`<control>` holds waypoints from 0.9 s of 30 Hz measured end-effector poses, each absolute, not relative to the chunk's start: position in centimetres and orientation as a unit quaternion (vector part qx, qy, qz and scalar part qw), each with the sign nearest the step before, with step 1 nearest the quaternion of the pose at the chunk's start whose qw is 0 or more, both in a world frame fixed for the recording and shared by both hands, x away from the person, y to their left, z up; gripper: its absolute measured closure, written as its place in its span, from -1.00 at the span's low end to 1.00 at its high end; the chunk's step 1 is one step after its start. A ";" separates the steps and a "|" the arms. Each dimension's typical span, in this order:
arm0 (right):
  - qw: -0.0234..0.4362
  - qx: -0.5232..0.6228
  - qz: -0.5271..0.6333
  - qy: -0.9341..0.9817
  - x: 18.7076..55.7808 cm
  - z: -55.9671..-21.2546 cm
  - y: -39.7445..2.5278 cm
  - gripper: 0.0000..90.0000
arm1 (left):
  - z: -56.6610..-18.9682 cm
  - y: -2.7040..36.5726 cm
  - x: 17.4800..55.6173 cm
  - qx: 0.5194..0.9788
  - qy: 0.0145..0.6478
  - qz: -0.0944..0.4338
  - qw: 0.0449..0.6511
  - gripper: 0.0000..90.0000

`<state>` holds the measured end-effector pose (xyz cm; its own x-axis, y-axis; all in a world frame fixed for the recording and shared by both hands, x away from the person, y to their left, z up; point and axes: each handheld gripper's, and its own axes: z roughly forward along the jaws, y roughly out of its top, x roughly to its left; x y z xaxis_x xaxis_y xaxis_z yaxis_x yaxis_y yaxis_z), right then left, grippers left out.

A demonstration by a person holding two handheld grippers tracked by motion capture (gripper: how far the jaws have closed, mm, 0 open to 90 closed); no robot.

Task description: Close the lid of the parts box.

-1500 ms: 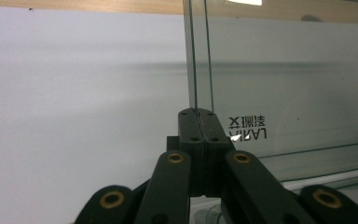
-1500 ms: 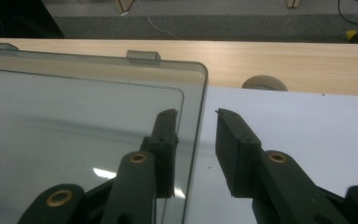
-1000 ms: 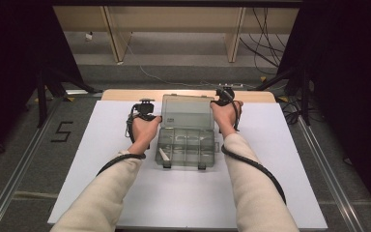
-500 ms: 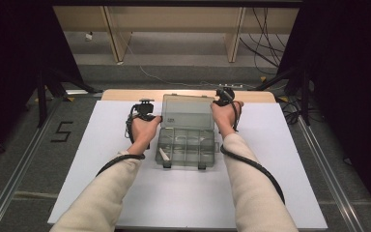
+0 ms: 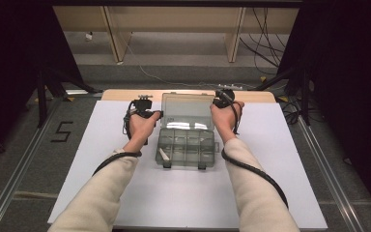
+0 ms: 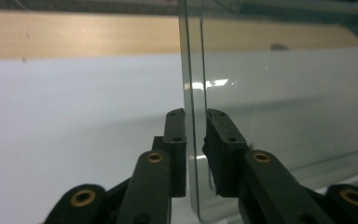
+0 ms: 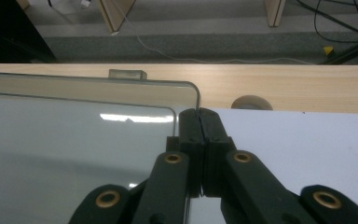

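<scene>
Clear, grey-tinted plastic organiser box (image 5: 187, 145) lying open at the middle of the white counter (image 5: 290, 159), toward its far edge. The base is split into small compartments; a pale, slim piece (image 5: 164, 155) lies in the near-left one, and two dark latches sit on the near rim. The lid (image 5: 187, 111) is swung back beyond the base, with rounded corners and a raised border; light glints on its surface. Left gripper (image 6: 196, 135): jaws narrowly apart, straddling the lid's left edge, a slim gap visible on either side of the plastic. Right gripper (image 7: 199, 122): jaws pressed together at the lid's right far corner; whether the rim is pinched between them cannot be told. Both hands flank the lid.
</scene>
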<state>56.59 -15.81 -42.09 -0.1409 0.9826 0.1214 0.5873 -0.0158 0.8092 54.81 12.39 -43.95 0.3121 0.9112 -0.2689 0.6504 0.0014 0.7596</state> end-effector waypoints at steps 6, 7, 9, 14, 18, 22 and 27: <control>0.268 0.595 0.391 0.649 55.7 -41.8 -15.8 0.99 | -42.1 12.5 56.0 0.689 0.558 0.172 0.430 0.65; 0.268 0.595 0.391 0.649 55.7 -41.8 -15.8 0.99 | -42.1 12.5 56.0 0.689 0.558 0.172 0.430 0.66; 0.271 0.590 0.396 0.650 55.5 -41.9 -15.9 0.99 | -41.7 12.2 56.4 0.683 0.557 0.174 0.440 0.66; 0.275 0.583 0.404 0.649 55.0 -41.6 -15.9 0.99 | -41.2 11.8 57.1 0.679 0.563 0.179 0.437 0.72; 0.279 0.576 0.410 0.649 54.7 -41.6 -16.0 0.99 | -41.1 11.6 57.3 0.679 0.564 0.178 0.435 0.79; 0.281 0.574 0.413 0.649 54.4 -41.5 -16.0 0.99 | -41.0 11.5 57.3 0.677 0.566 0.180 0.435 0.85; 0.282 0.572 0.417 0.647 54.0 -41.4 -16.0 0.99 | -40.7 11.6 56.9 0.685 0.561 0.195 0.422 0.94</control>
